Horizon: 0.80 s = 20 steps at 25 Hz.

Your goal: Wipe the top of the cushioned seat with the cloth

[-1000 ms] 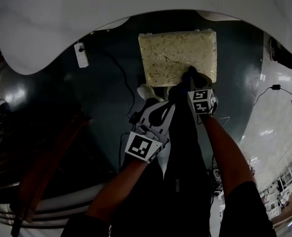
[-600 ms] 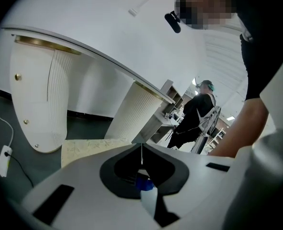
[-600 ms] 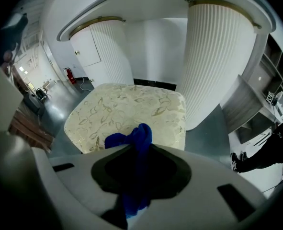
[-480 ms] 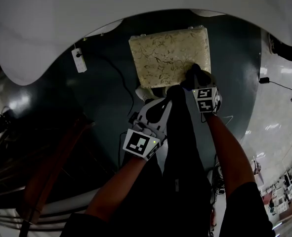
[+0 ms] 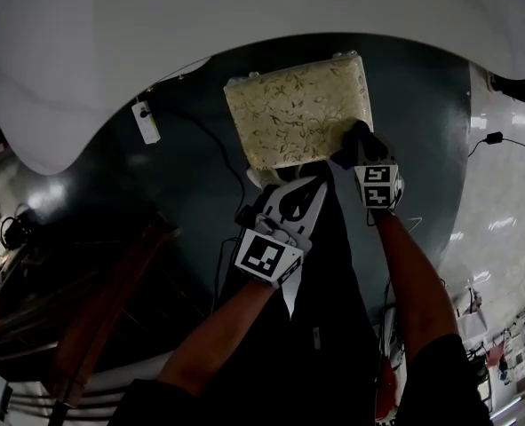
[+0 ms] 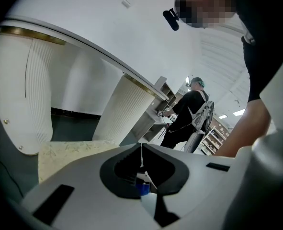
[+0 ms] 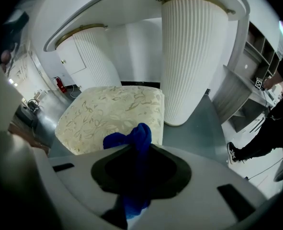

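Note:
The cushioned seat (image 5: 298, 109) is a cream block with a leaf pattern, standing on the dark floor. My right gripper (image 5: 358, 149) is shut on a blue cloth (image 7: 131, 138), which bunches out past its tips. In the head view the cloth (image 5: 354, 140) looks dark and sits at the seat's near right corner. The right gripper view shows the seat (image 7: 112, 111) just beyond the cloth. My left gripper (image 5: 314, 183) hangs shut and holds nothing, a little short of the seat's near edge. The seat (image 6: 69, 152) lies low and to the left in the left gripper view.
A white power strip (image 5: 144, 121) with a black cable lies on the floor left of the seat. A fluted white column (image 7: 194, 56) stands right behind the seat under a curved white counter (image 5: 155, 25). A person (image 6: 184, 114) stands far off by shelves.
My right gripper with the cloth has slid along the seat's near edge toward its right corner. The left gripper has come slightly closer to the seat.

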Tool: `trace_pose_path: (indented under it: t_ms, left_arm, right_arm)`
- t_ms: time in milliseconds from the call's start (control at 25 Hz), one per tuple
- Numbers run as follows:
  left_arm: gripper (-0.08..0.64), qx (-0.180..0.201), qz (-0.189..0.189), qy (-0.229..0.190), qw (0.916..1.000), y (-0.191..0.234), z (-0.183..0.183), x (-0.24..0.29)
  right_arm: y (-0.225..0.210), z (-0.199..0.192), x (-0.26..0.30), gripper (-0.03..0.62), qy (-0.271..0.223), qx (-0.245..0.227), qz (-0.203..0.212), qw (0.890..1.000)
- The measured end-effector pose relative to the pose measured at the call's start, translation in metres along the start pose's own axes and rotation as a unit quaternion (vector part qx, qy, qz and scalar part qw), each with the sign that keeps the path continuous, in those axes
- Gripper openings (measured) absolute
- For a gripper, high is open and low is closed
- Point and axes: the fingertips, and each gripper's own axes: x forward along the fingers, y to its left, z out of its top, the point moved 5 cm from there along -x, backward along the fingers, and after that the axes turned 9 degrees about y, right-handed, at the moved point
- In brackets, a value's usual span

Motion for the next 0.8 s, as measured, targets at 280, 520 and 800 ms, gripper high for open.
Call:
trace_pose_path:
  t_ms: [280,520,800]
  left_arm:
    - [0.020,0.008,-0.010,0.003,0.9999,-0.012,0.011,0.007]
    - [0.020,0.010,-0.012,0.002,0.9999,-0.013,0.015,0.004]
    - [0.020,0.023,-0.012,-0.012,0.9996,-0.011,0.025,-0.017]
  right_arm:
    - [-0.015,0.000,0.005,0.100,0.027,0.004,-0.003,1.000]
    - [-0.058,-0.021,0.034,0.098,0.047,0.032,-0.053,0.997]
    - [-0.063,0.024,-0.053,0.098,-0.060,0.164,0.018,0.985]
